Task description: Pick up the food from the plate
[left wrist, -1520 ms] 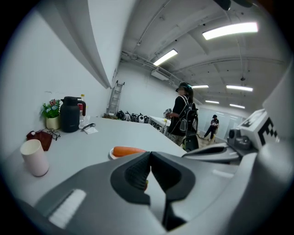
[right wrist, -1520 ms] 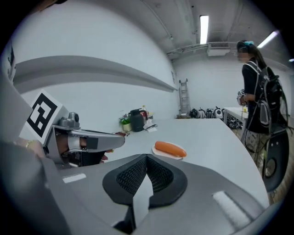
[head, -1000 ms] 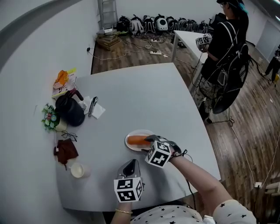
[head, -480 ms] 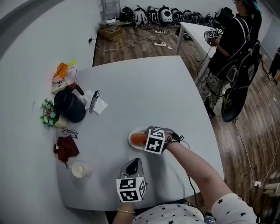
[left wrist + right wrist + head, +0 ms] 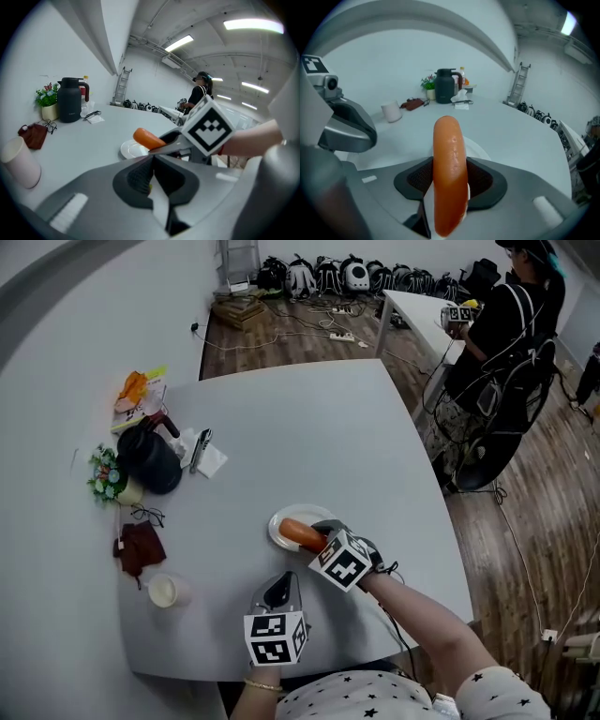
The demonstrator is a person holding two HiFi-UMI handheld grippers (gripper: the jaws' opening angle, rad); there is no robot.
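Jaws: right gripper clamps one sausage | left gripper closed, empty | one plate

A black jug stands near the left edge of the grey table. Potted flowers sit just beside it, and a folded paper lies to its right. Nearer than the jug come glasses, a dark red cloth and a white cup. Far right of it stands a person.
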